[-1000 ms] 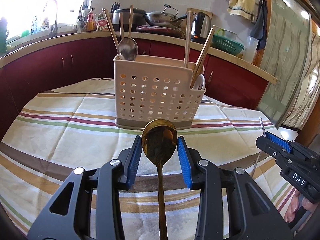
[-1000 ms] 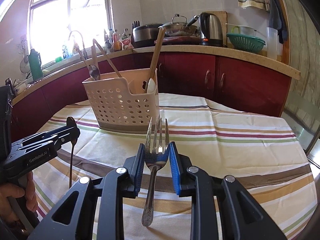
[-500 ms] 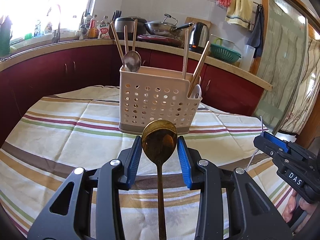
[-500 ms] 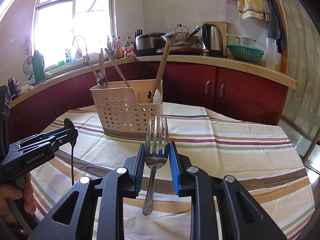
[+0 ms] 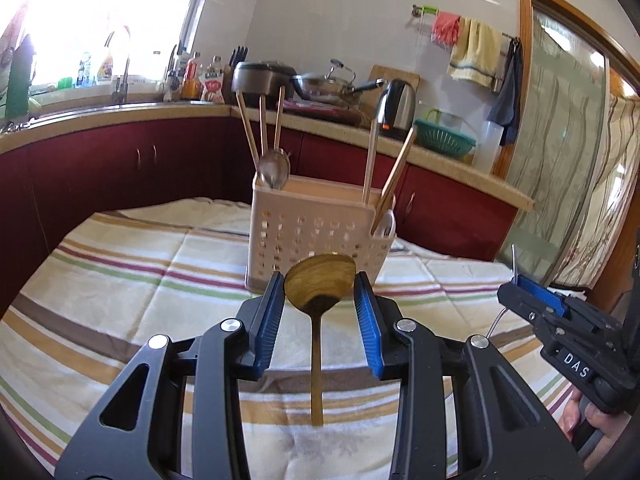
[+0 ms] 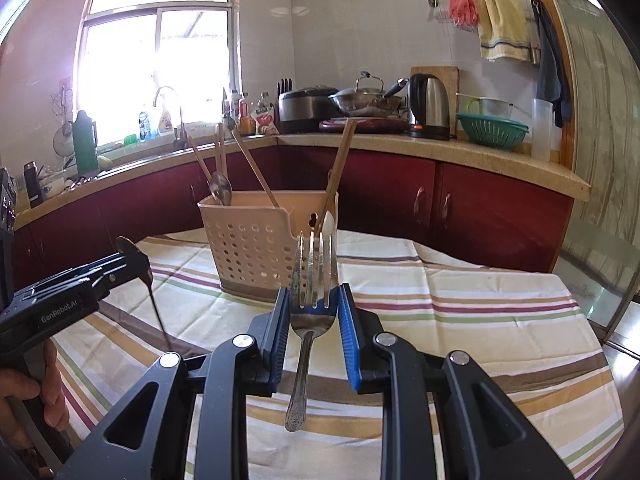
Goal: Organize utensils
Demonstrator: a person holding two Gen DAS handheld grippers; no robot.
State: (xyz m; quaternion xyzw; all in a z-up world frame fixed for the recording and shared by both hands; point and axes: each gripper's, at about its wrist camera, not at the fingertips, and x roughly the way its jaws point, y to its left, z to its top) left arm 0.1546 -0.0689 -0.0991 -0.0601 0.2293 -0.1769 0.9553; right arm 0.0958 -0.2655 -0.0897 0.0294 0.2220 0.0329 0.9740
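Caddy (image 5: 320, 236) on tablecloth (image 5: 132, 272) — counter (image 5: 120, 114) behind

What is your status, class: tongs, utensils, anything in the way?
Left tongs shut on gold spoon. Right tongs shut on fork. Both held above the tablecloth, short of the caddy. Path clear.

White tiled wall (image 6: 360, 20), bright window (image 6: 160, 64) over a sink tap (image 6: 170, 108), dark red cabinets (image 6: 492, 208) under a tan worktop, kettle (image 6: 428, 106), green colander (image 6: 492, 130), towels (image 6: 502, 26) on a rail, striped cloth (image 6: 460, 304)
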